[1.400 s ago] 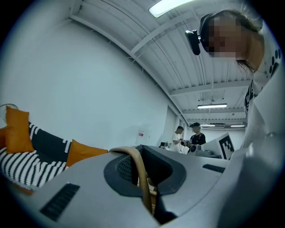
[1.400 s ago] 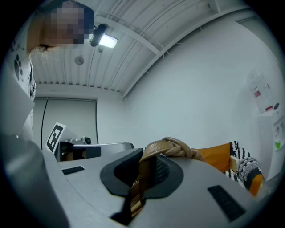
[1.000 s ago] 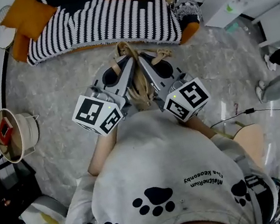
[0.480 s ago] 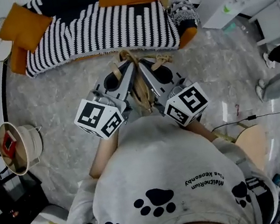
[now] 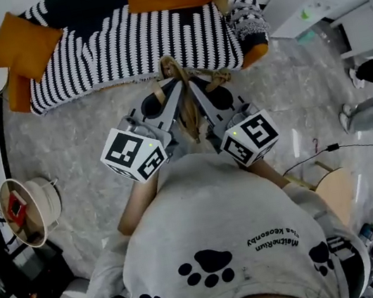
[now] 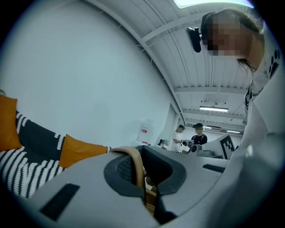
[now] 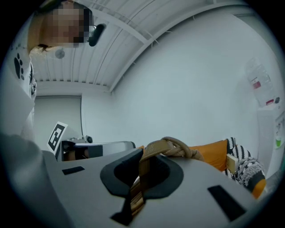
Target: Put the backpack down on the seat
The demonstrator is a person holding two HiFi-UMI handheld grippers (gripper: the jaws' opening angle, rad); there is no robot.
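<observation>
Carry step: backpack not on the seat yet. Left gripper (image 5: 171, 92) was pinched shut on a flat tan strap (image 6: 136, 165). Right gripper (image 5: 196, 89) was clamped on the second strap (image 7: 143, 171), with a twisted rope loop (image 7: 187, 147) above it. Backpack (image 5: 188, 117) hung between them, mostly hidden, just short of the sofa (image 5: 125, 45), which had a striped knit cover and soft orange cushions (image 5: 23, 43). Next move probably: reach over the seat, lower, release.

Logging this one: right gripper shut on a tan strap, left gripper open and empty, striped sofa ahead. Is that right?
Not quite. The left gripper is not open and empty: its jaws are closed on a tan strap, as the left gripper view shows. The right gripper shut on the other strap and the striped sofa ahead are as you logged them.
</observation>
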